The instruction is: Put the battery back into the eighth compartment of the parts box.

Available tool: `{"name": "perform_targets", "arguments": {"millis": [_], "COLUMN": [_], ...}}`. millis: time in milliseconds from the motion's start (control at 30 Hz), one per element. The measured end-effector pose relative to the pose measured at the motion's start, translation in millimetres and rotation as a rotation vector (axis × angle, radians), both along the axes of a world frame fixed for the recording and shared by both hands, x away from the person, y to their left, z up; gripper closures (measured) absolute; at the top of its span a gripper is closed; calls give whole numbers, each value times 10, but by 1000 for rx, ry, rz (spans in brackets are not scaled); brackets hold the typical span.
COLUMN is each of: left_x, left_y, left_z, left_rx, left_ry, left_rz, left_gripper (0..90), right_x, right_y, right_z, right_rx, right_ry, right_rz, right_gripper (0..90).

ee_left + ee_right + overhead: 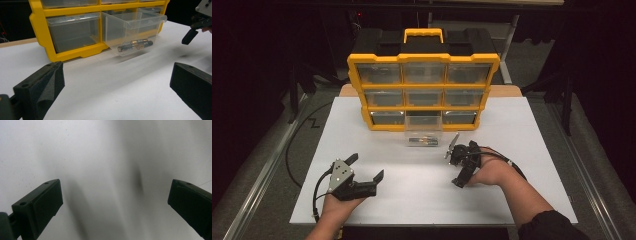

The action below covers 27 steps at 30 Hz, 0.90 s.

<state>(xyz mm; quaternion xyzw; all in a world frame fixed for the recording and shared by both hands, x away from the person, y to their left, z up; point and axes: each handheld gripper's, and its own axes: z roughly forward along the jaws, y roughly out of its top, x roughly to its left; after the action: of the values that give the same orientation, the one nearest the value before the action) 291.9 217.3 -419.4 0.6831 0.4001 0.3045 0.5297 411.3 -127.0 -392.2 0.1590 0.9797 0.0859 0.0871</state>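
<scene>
Batteries [135, 45] lie in the drawer [424, 129], pulled out of the organizer [424, 92] at its bottom middle, likely so it can be reached, while the right gripper [460, 161] at 4 o'clock from it and the left gripper [365, 168] at 8 o'clock have fingers open and empty over the desk [422, 200].

We're in what looks like a lab or recording studio: black curtains close off a dark room all round, as far as the gloom lets us tell. A white table [432, 195] stands on grey carpet, metal rails run along the floor, and a yellow parts organizer [423, 92] sits at the table's far edge.
</scene>
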Motion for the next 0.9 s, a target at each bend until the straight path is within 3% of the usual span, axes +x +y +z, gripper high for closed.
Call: {"name": "perform_targets", "arguments": {"millis": [267,900], "left_x": [7,24], "left_y": [1,-12], "left_z": [-6,-43], "left_rx": [2,11], "left_ry": [3,13], "left_rz": [1,13], "left_gripper": [4,4], "right_x": [-80,-289], "right_y": [-120,-388], "right_z": [-50,-262], "right_rx": [182,515], "right_ry": [-63,-226], "right_rz": [-71,-238], "right_gripper": [9,9]}}
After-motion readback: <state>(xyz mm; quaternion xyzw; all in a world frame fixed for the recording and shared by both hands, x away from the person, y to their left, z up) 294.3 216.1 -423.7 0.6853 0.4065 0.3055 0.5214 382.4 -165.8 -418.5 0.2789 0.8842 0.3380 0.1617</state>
